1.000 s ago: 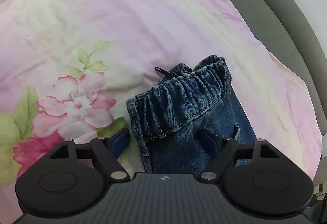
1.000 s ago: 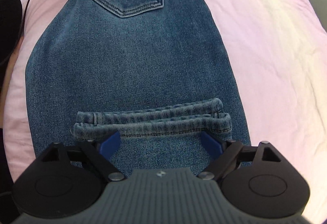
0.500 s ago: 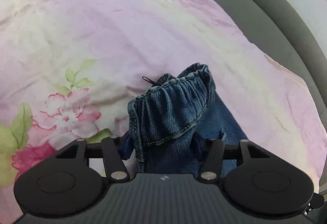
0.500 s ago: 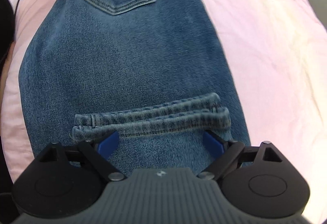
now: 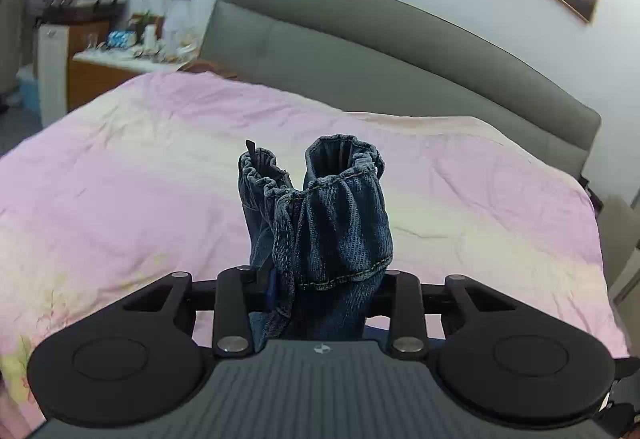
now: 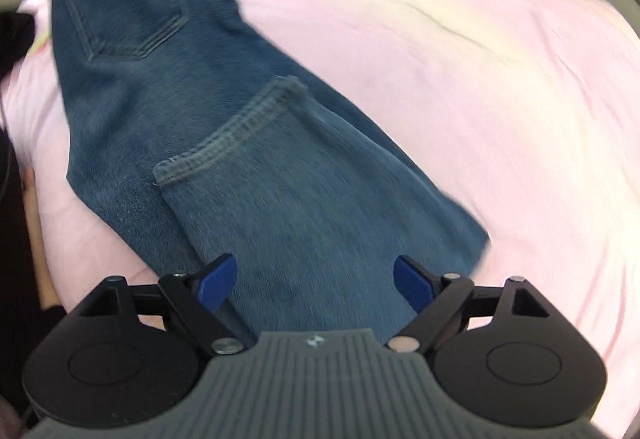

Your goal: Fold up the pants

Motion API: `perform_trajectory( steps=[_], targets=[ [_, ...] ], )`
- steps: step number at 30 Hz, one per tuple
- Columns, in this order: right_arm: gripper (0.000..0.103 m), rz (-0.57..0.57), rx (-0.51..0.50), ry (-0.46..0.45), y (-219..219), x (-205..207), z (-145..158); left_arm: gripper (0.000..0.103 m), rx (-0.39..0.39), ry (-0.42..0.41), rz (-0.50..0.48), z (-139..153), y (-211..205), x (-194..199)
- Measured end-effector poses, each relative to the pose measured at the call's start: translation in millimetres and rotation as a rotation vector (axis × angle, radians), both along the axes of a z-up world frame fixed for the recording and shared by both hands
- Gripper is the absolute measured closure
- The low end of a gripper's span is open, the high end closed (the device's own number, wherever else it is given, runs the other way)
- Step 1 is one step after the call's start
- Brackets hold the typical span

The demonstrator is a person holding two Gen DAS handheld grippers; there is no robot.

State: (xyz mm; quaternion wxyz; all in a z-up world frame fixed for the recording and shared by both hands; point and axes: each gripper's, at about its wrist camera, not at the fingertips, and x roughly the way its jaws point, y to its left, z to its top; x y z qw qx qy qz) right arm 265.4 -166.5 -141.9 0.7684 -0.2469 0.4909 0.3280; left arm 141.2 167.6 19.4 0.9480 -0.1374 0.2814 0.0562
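Your bed with the pink floral cover (image 5: pixel 120 167) fills both views, its grey padded headboard (image 5: pixel 360 51) across the upper left-wrist frame. The blue denim pants (image 6: pixel 224 143) run from upper left to lower centre of the right-wrist frame. Your left tongs (image 5: pixel 320 291) have just been closing and now clamp the bunched elastic waistband (image 5: pixel 332 211), lifted at frame centre. Your right tongs (image 6: pixel 316 283) stand apart over the denim, gripping nothing.

The blue denim pants (image 6: pixel 248 143) are lying across the pink bedsheet, back pocket facing up and the hemmed legs draping over them. Their elastic waistband (image 5: pixel 328 199) is standing bunched upright, raised off the bed.
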Motion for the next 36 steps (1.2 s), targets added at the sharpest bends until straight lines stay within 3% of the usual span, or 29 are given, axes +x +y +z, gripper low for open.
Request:
perform_trajectory(
  steps=[3, 6, 10, 15, 19, 23, 25, 28, 32, 36],
  targets=[
    [0.021, -0.080, 0.038, -0.003, -27, -8, 12, 0.063, 0.125, -0.013, -0.104, 12, -66, 3],
    [0.021, -0.133, 0.070, -0.005, -49, -14, 19, 0.064, 0.228, -0.011, -0.201, 6, -129, 8],
    [0.021, -0.178, 0.078, -0.002, -75, -18, 21, 0.064, 0.333, 0.030, -0.347, -25, -205, 12],
    [0.021, -0.242, 0.066, 0.027, -101, -20, 3, 0.065, 0.422, 0.140, -0.522, -85, -284, 15],
    [0.021, -0.279, 0.075, 0.064, -118, -21, -15, 0.064, 0.499, 0.204, -0.603, -130, -322, 14],
    [0.021, -0.302, 0.076, 0.094, -126, -20, -31, 0.061, 0.540, 0.286, -0.695, -155, -333, 14],
    [0.021, -0.310, 0.079, 0.094, -128, -21, -34, 0.051, 0.526, 0.284, -0.730, -156, -335, 8],
    [0.021, -0.309, 0.095, 0.084, -130, -24, -31, 0.028, 0.363, 0.305, -0.773, -144, -317, 15],
    [0.021, -0.317, 0.102, 0.077, -137, -24, -23, 0.028, 0.145, 0.297, -0.797, -125, -281, 13],
    [0.021, -0.337, 0.170, 0.095, -139, -19, -5, 0.027, 0.136, 0.268, -0.740, -106, -241, 12]
  ],
)
